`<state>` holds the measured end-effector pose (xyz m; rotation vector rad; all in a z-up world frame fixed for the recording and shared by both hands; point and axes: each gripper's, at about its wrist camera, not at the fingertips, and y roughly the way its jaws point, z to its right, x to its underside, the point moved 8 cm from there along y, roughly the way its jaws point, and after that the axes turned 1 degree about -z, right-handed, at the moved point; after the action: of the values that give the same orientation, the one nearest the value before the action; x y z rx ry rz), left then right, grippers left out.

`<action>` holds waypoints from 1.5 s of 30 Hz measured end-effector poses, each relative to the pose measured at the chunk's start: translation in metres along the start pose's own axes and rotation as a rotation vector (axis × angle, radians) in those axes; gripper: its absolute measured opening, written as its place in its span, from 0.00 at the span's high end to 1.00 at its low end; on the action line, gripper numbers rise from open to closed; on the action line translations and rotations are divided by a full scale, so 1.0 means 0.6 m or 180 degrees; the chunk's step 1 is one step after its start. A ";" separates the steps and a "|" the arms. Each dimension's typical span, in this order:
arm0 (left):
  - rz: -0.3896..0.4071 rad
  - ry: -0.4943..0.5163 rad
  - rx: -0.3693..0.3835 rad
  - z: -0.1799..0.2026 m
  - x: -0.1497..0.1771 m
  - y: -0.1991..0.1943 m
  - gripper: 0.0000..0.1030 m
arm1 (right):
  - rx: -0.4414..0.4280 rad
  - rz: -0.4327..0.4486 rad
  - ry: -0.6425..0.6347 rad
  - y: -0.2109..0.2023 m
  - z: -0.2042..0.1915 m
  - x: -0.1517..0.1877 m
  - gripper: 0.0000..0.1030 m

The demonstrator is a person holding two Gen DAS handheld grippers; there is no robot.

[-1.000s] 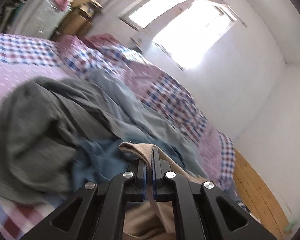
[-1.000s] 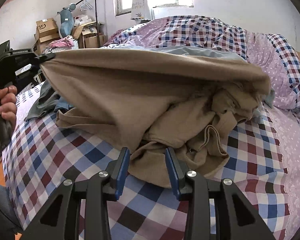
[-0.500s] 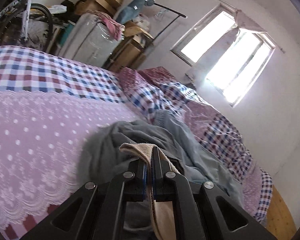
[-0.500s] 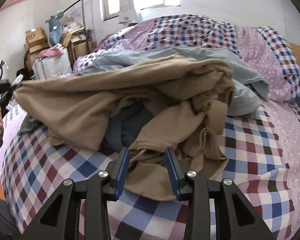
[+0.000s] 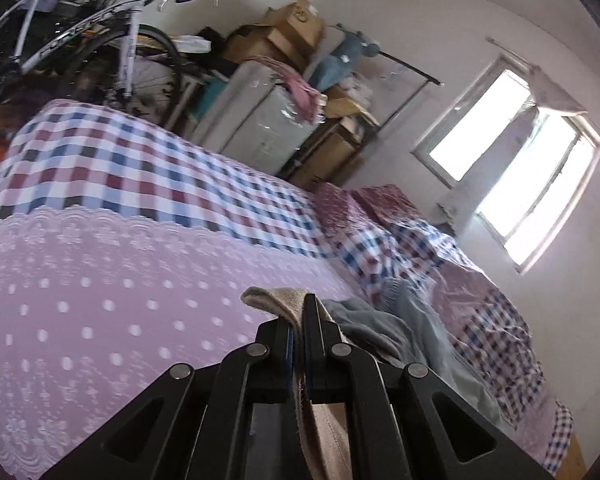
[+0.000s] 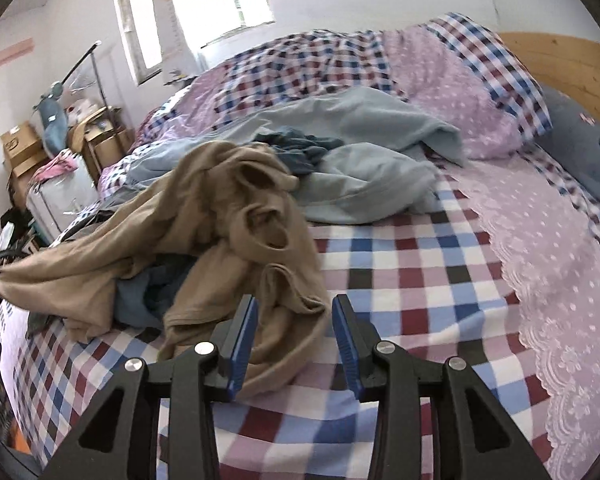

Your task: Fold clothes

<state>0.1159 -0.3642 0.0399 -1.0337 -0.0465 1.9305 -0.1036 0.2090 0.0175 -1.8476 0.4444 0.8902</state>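
Note:
A tan garment [image 6: 220, 208] lies crumpled on the checked bedsheet [image 6: 412, 264], drawn out in a long fold toward the left edge of the right wrist view. My left gripper [image 5: 298, 316] is shut on the tan garment's edge [image 5: 278, 300], and the cloth runs back between its fingers. My right gripper [image 6: 294, 320] stands open just above the sheet, with the near lump of the tan garment lying between its blue pads [image 6: 242, 340]. A light blue garment [image 6: 372, 168] and a dark blue one [image 6: 300, 148] lie behind it. A grey garment [image 5: 364, 320] shows beside the left gripper.
A crumpled checked quilt [image 6: 320, 60], a dark pillow [image 6: 580, 152] and a wooden headboard [image 6: 560, 68] fill the far side of the bed. Beyond the bed stand a bicycle [image 5: 112, 40], cardboard boxes [image 5: 288, 28] and a plastic storage box [image 5: 268, 128]. A window [image 5: 512, 160] is at the right.
My left gripper has swung away from the clothes pile with the tan edge, out over the lilac dotted sheet. The tan garment has sunk and stretched leftward. The right gripper has rolled and shifted.

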 end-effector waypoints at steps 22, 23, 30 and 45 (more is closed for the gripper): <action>0.0304 0.0487 0.0008 0.066 0.061 -0.084 0.20 | -0.0053 -0.0462 0.0495 0.037 0.033 0.037 0.58; 0.0212 0.0543 0.0081 0.079 0.080 -0.084 0.20 | -0.0073 -0.0457 0.0576 0.037 0.038 0.037 0.58; -0.0686 0.1392 0.0722 0.214 0.281 -0.112 0.20 | -0.0106 -0.0488 0.0732 0.055 0.042 0.039 0.58; -0.1703 0.2455 0.1654 0.337 0.530 -0.192 0.20 | 0.0354 -0.0005 0.0543 0.019 0.064 0.008 1.00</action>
<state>-0.0123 0.0077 0.0148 -1.1794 0.5316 0.9059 -0.1225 0.2386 -0.0019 -1.8277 0.5865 0.6951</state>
